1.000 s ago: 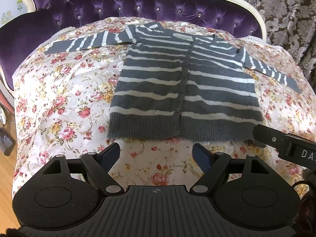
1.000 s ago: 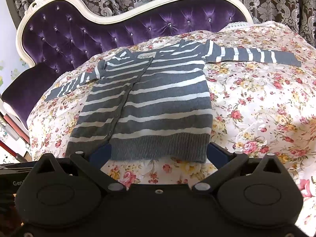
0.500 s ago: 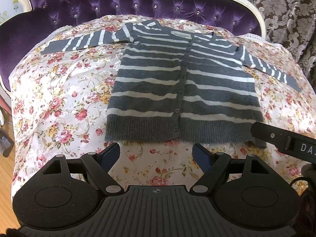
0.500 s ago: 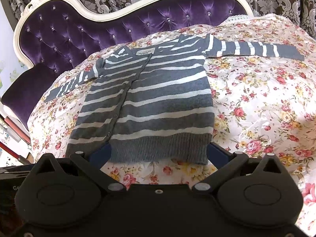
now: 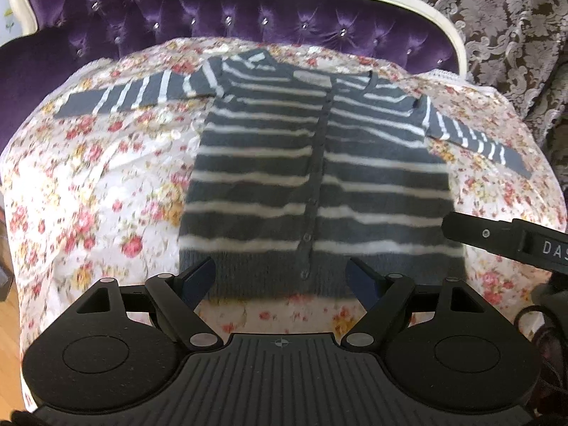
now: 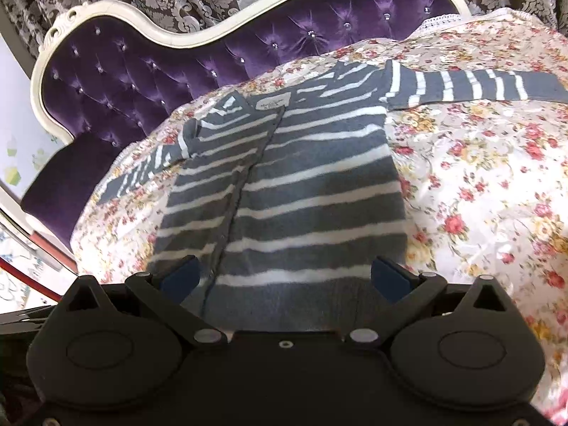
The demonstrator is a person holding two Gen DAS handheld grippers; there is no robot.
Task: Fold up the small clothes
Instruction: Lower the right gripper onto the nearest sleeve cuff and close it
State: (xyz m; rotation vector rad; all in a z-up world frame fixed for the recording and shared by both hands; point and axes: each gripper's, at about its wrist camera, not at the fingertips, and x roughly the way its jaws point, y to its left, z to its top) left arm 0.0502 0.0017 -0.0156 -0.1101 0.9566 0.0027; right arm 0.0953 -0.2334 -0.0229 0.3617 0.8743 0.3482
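A small grey cardigan with white stripes (image 5: pixel 319 177) lies flat and buttoned on a floral sheet, both sleeves spread outward; it also shows in the right wrist view (image 6: pixel 294 191). My left gripper (image 5: pixel 282 278) is open and empty, its fingers over the ribbed hem on the left half. My right gripper (image 6: pixel 284 277) is open and empty over the hem on the right half. The right gripper's body also shows at the right edge of the left wrist view (image 5: pixel 504 245).
The floral sheet (image 5: pixel 92 191) covers a seat with a purple tufted back (image 5: pixel 198 14) framed in white wood (image 6: pixel 117 17). Patterned curtains (image 5: pixel 504 28) hang behind. Wooden floor (image 5: pixel 9 323) shows at the lower left.
Both grippers have moved forward toward the cardigan, so the hem now lies between their open fingers. The cardigan has not moved.
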